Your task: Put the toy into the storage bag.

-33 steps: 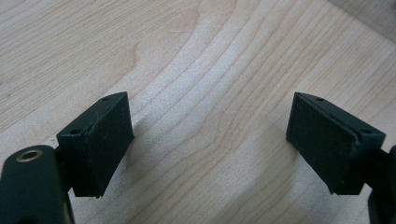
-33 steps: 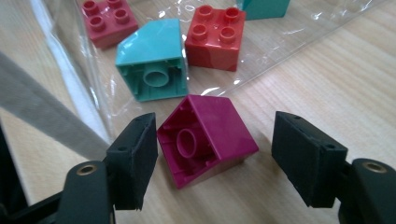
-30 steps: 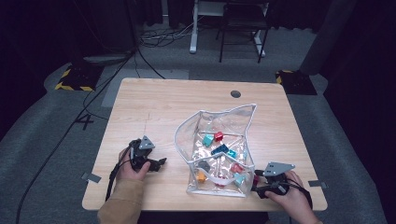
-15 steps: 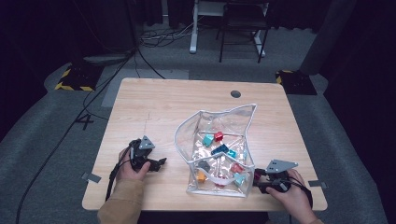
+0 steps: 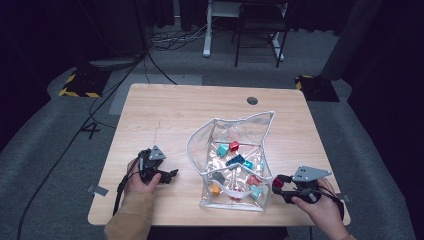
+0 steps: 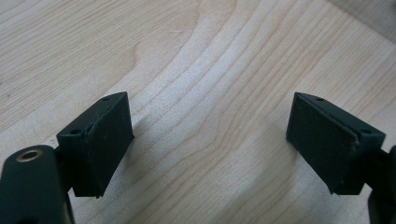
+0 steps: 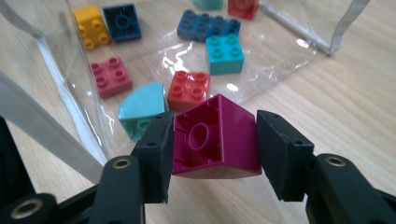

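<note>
A magenta brick (image 7: pixel 215 137) sits between the pads of my right gripper (image 7: pixel 212 149), hollow underside towards the camera, lifted just off the wood. The jaws have just closed on it. From above, that gripper (image 5: pixel 278 184) hangs at the front right corner of a clear plastic bag (image 5: pixel 200 136), the magenta brick (image 5: pixel 277 182) at its tip. Inside the bag lie several bricks: a red one (image 7: pixel 189 88), a teal one (image 7: pixel 224 53), a pink one (image 7: pixel 111 77). My left gripper (image 5: pixel 171 175) rests open left of the bag, with only bare wood between its pads (image 6: pixel 100 140).
The wooden table (image 5: pixel 175 110) has a round cable hole (image 5: pixel 252 100) at the back right. The bag's white-edged mouth (image 5: pixel 250 120) stands up towards the back. Floor cables and a chair (image 5: pixel 260 30) lie beyond the table.
My right gripper has risen a little off the table beside the bag, with the magenta brick in its jaws. The left hand has kept still.
</note>
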Action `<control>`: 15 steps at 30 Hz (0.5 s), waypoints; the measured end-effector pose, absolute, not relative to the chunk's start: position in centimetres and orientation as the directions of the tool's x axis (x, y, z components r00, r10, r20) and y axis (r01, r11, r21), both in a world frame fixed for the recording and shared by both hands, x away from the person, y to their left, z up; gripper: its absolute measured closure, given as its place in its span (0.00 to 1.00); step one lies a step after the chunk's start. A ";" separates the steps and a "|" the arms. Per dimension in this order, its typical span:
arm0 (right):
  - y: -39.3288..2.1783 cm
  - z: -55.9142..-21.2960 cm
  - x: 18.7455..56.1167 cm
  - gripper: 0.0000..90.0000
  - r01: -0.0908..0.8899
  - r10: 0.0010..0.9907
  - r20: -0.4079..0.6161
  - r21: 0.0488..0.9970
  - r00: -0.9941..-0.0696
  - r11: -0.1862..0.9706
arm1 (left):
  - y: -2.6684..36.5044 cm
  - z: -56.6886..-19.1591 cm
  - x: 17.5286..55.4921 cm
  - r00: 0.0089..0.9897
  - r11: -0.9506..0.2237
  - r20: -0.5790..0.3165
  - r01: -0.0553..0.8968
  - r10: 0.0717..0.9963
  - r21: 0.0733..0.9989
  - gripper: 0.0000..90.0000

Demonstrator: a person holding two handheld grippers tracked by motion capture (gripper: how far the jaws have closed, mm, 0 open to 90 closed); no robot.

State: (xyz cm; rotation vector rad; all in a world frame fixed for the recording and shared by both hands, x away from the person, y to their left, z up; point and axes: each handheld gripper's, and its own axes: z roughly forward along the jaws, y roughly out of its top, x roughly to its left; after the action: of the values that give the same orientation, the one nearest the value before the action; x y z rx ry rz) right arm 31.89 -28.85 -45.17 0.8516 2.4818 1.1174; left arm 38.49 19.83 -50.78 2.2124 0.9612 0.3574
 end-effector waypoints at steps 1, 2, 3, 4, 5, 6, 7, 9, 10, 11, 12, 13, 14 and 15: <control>-28.9 -45.0 31.9 0.55 0.396 0.621 -0.018 0.755 -0.784 0.522 | 19.8 -50.8 38.5 0.688 -0.489 -0.020 0.536 0.726 0.688 0.16; -28.9 -44.6 31.8 0.55 0.392 0.622 -0.020 0.760 -0.783 0.519 | 19.8 -50.8 38.5 0.688 -0.489 -0.020 0.536 0.725 0.688 0.16; -29.0 -44.4 31.8 0.55 0.389 0.622 -0.020 0.764 -0.782 0.514 | 19.8 -50.8 38.5 0.688 -0.489 -0.020 0.536 0.725 0.688 0.16; -29.0 -44.2 31.8 0.55 0.387 0.623 -0.022 0.767 -0.782 0.512 | 19.8 -50.8 38.5 0.688 -0.489 -0.020 0.536 0.725 0.688 0.16; -29.0 -43.9 31.7 0.55 0.382 0.624 -0.025 0.772 -0.781 0.509 | 19.8 -50.8 38.5 0.688 -0.489 -0.020 0.536 0.725 0.688 0.16; -29.1 -43.6 31.7 0.55 0.379 0.625 -0.026 0.776 -0.780 0.504 | 19.8 -50.8 38.5 0.688 -0.489 -0.020 0.535 0.725 0.689 0.16; -29.1 -43.3 31.7 0.55 0.376 0.626 -0.025 0.780 -0.779 0.499 | 19.8 -50.8 38.5 0.688 -0.489 -0.020 0.536 0.725 0.688 0.16; -29.2 -42.8 31.6 0.55 0.369 0.627 -0.030 0.786 -0.779 0.496 | 19.8 -50.8 38.5 0.688 -0.489 -0.020 0.536 0.725 0.688 0.16; -29.3 -42.5 31.5 0.55 0.364 0.629 -0.035 0.790 -0.777 0.493 | 19.8 -50.8 38.5 0.688 -0.488 -0.021 0.536 0.726 0.688 0.16; -29.3 -42.3 31.5 0.55 0.361 0.630 -0.036 0.793 -0.776 0.490 | 19.8 -50.8 38.5 0.688 -0.488 -0.021 0.536 0.726 0.689 0.16; -29.4 -42.0 31.5 0.55 0.357 0.630 -0.038 0.797 -0.775 0.487 | 19.8 -50.8 38.5 0.688 -0.489 -0.020 0.536 0.726 0.689 0.16; -29.4 -41.7 31.4 0.55 0.353 0.631 -0.039 0.802 -0.775 0.482 | 19.8 -50.8 38.5 0.688 -0.489 -0.020 0.536 0.726 0.689 0.16; -29.5 -41.4 31.4 0.55 0.350 0.632 -0.040 0.805 -0.774 0.479 | 19.8 -50.8 38.5 0.688 -0.489 -0.020 0.535 0.725 0.689 0.16; -29.5 -41.1 31.4 0.55 0.349 0.634 -0.038 0.808 -0.772 0.474 | 19.8 -50.8 38.5 0.688 -0.489 -0.020 0.536 0.726 0.689 0.16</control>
State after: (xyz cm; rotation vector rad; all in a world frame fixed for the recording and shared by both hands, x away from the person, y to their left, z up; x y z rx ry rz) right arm 31.36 -29.53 -41.13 0.8303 2.3927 1.1984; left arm 38.49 19.83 -50.78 2.2120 0.9616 0.3583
